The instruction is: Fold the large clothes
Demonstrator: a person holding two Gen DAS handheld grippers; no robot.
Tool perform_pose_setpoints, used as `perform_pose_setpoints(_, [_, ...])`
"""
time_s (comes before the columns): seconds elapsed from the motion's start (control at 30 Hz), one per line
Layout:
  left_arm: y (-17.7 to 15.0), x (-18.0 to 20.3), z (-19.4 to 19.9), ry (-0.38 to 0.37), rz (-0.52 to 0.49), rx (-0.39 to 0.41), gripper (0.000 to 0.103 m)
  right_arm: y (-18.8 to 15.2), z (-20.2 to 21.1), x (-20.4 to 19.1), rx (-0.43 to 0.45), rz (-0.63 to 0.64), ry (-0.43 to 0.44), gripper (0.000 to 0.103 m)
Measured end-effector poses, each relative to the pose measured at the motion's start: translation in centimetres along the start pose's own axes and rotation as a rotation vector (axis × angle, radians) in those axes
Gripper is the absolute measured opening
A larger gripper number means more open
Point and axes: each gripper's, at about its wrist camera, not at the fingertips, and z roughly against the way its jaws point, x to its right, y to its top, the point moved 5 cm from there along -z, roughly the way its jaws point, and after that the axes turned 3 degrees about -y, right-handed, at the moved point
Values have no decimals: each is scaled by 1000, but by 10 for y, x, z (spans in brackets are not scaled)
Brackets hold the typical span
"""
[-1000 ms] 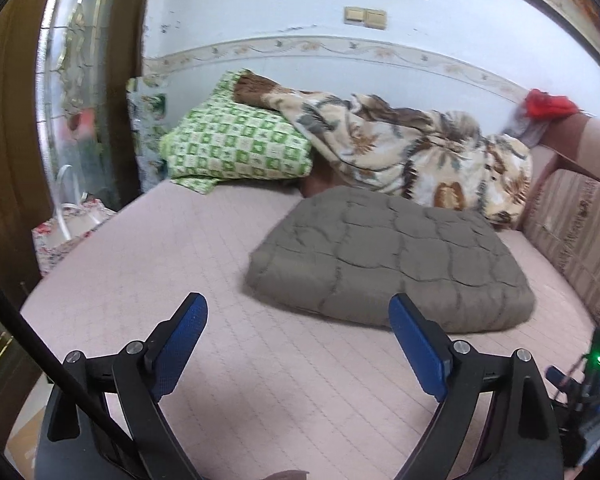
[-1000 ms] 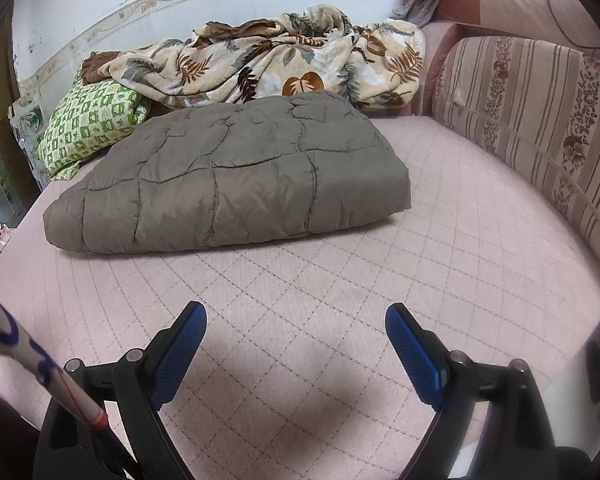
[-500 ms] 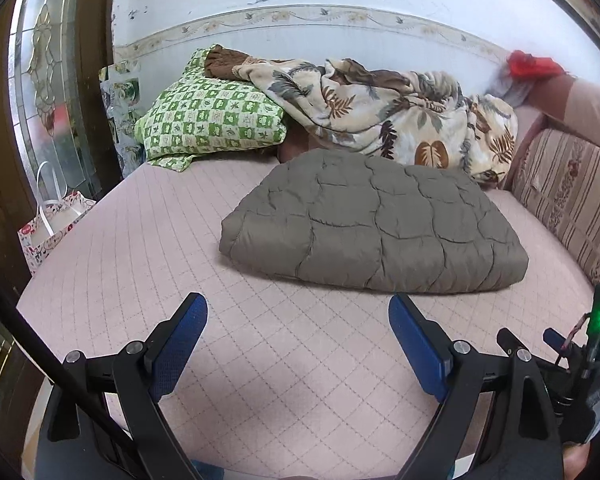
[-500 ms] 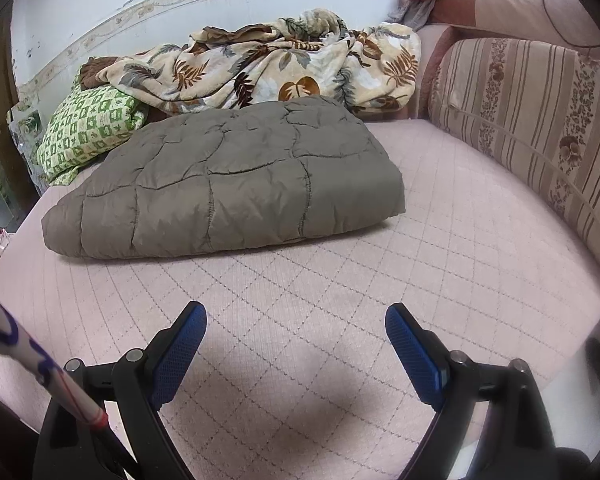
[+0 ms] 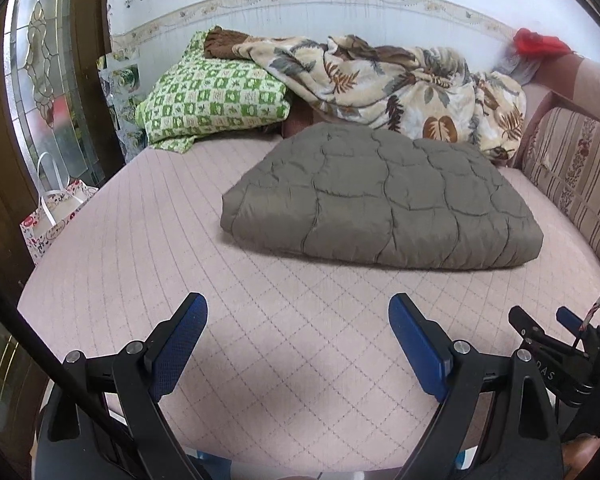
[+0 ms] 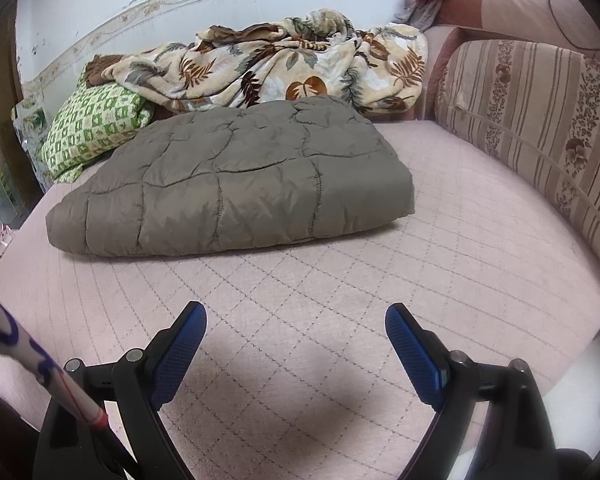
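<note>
The puffy grey-brown quilted garment [image 5: 380, 196], folded into a slab, lies mid-bed on the pink quilted mattress [image 5: 180, 240]. Both tools, left tool [image 5: 298, 340] and right tool [image 6: 296, 340], gape empty. It looks soft, light and slippery; best pinched at a corner seam.

A grey-brown quilted garment [image 5: 380, 204] is seen folded into a thick, puffy, roughly rectangular bundle, laid flat on the pink quilted bed cover [image 5: 180, 240]. Its surface is marked by curved stitched seams and shallow wrinkles, and its edges are rounded and closed. The bundle is placed toward the far half of the bed cover, with its rear edge up against the leaf-patterned blanket [image 5: 400, 84] and its near edge well back from the cover's front edge.
</note>
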Motion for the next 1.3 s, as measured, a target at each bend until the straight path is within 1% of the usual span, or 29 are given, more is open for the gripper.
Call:
perform_pose_setpoints(0.23, [-8,4,-12,3,-2,-41,91,-1,0,-6,14,33,-27,95])
perform_pose_setpoints(0.37, [-13,7,-18,-1,-3,-66,91,-2,-5,-4,-4,28,-32,95])
perform_pose_setpoints(0.67, [-21,12,-24,-26,1,-109,91,-2,-6,-4,-4,40,-43,95])
perform_pose_setpoints(1.3, [-27,12,-31,-24,17,-140,91,-4,-9,-3,-16,44,-74,95])
